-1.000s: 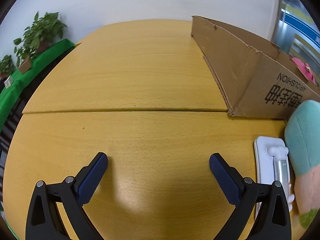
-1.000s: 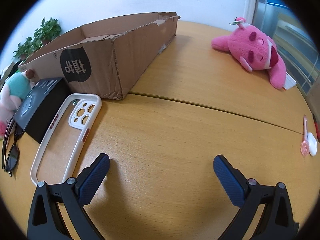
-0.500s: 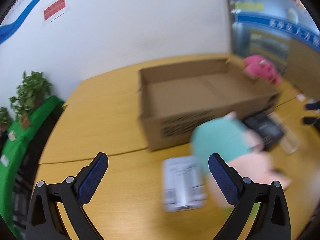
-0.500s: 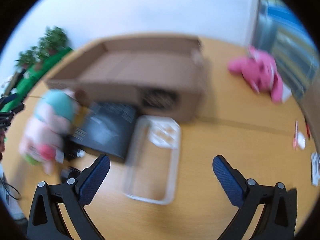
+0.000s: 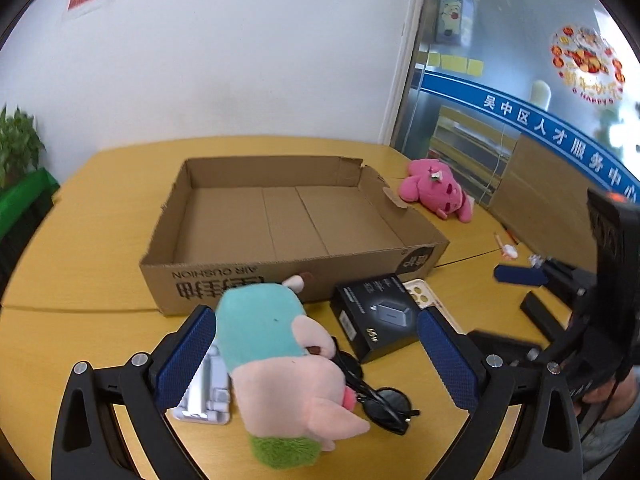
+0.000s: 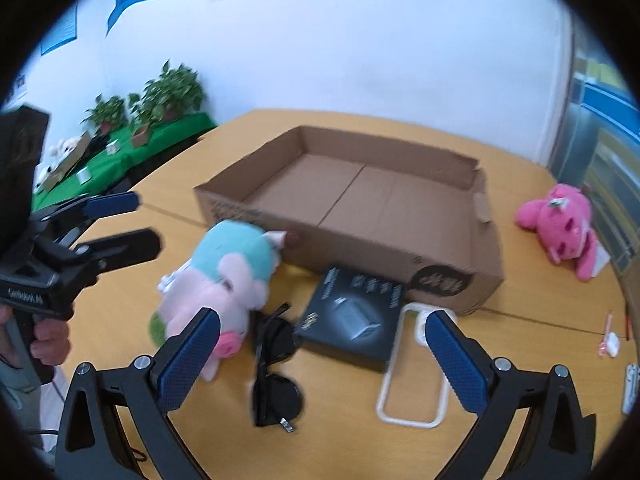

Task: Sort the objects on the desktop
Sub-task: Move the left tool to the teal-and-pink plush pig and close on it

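Left gripper [image 5: 316, 360] jaws standing wide, gripping nothing, hovering over the teal-and-pink plush [image 5: 280, 360] lying on the counter [image 5: 100, 264]; right gripper [image 6: 320, 356] jaws also wide and empty, hanging above the black sunglasses [image 6: 276, 376]. Plush is touching the sunglasses, a white stand [image 5: 204, 392] showing only in the left view beside it. Black product box [image 5: 380, 316] is lying against the cardboard tray [image 5: 288, 216], which is reading "AIR CUSHION" upside down, nothing inside it. White phone case [image 6: 412, 376] is showing fully only in the right view. Pink plush [image 6: 560, 228] is lying apart past the tray. Wall signage too blurred to read.
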The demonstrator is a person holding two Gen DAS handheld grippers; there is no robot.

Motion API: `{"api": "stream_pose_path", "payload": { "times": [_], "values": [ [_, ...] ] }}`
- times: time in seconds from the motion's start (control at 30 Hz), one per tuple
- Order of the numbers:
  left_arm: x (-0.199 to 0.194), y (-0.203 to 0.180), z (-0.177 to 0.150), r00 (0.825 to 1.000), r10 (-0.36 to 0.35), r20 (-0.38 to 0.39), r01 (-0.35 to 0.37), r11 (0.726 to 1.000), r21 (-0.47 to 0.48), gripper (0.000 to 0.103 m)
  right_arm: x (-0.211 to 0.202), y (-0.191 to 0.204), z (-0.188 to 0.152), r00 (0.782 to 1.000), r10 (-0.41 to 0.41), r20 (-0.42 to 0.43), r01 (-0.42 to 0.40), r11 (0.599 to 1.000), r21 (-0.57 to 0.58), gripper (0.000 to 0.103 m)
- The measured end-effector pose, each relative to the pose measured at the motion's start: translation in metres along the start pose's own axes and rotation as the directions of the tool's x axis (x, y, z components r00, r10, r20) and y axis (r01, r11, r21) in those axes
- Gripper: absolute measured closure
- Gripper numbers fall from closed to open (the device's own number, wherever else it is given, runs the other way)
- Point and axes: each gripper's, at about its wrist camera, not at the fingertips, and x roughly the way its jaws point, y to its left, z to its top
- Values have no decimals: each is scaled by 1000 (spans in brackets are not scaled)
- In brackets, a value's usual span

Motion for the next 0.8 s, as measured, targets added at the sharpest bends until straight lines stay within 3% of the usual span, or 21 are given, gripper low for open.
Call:
{"api": "stream_pose_path", "payload": {
  "times": [0.07,0.23,0.3,0.33,0.37,0.4,0.43,0.47,0.6,0.63,0.67,0.7,0.73,0.77,0.8],
  "values": [
    [0,5,-2,1000,-13,-17,12,999,-42,1,4,7,-2,1000,3,-20,-3,1000,-8,1],
    [5,19,-8,999,34,-41,-37,996,-78,2,11,13,-4,999,20,-41,-20,1000,0,1],
    [8,20,-11,998,47,-46,-50,997,-64,2,14,18,-2,999,25,-37,-25,1000,-10,7],
    [10,19,-12,997,53,-48,-56,997,-51,3,14,20,-1,999,29,-32,-29,999,-16,15],
    [12,19,-14,997,53,-48,-55,998,-39,11,14,23,0,999,33,-22,-33,999,-21,36],
    [13,18,-15,998,45,-50,-46,999,-23,56,15,25,1,999,37,-17,-37,999,-23,51],
    [18,17,-16,997,37,-72,-38,999,-10,85,16,27,2,999,41,-16,-42,999,-22,75],
    [24,18,-18,995,28,-100,-30,999,-14,101,19,27,3,999,51,-19,-51,999,-9,87],
    [36,32,-23,990,-21,-141,12,998,-64,101,28,24,5,991,126,-38,-125,991,38,83],
    [36,35,-23,990,-34,-137,23,997,-76,92,31,25,6,989,137,-49,-135,990,44,69],
    [36,38,-22,990,-44,-133,31,995,-91,72,36,27,6,988,142,-66,-139,989,47,45],
    [36,42,-21,990,-51,-129,38,993,-108,57,41,29,6,986,144,-81,-141,989,46,33],
    [37,46,-19,991,-52,-124,37,992,-124,30,46,33,6,984,152,-97,-148,988,42,24],
    [38,50,-18,992,-56,-116,39,989,-142,23,49,35,6,981,166,-101,-162,986,41,24],
    [39,53,-17,991,-66,-114,48,987,-153,23,52,38,6,976,190,-108,-186,981,45,24]
  ]
}}
